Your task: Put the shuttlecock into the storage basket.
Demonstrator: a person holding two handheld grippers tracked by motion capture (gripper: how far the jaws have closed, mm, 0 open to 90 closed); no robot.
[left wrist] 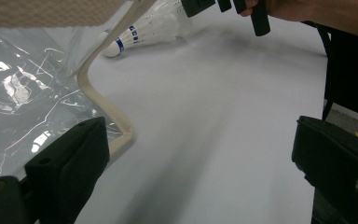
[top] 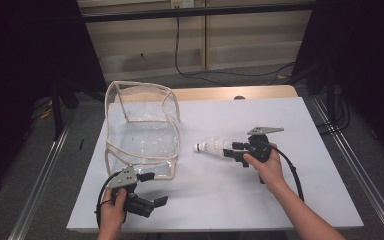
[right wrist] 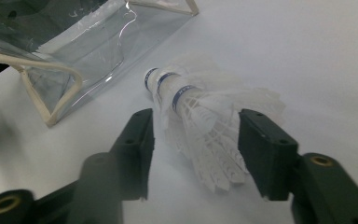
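A short stack of white shuttlecocks (top: 211,147) with blue bands lies on its side on the white table, cork ends toward a clear plastic bag (top: 142,125) with beige trim. My right gripper (top: 233,151) is open, its jaws on either side of the feather end (right wrist: 205,130), with a gap on the left side. My left gripper (top: 155,189) is open near the table's front edge, just in front of the bag's near corner (left wrist: 109,109), with nothing between its jaws. In the left gripper view the shuttlecocks (left wrist: 144,30) and the right gripper (left wrist: 223,5) sit farther off.
The bag stands open and sagging on the left half of the white table top (top: 260,115). A wooden strip (top: 230,93) runs along the table's far edge. Black cables trail from both grippers. Metal rails flank the table on the floor.
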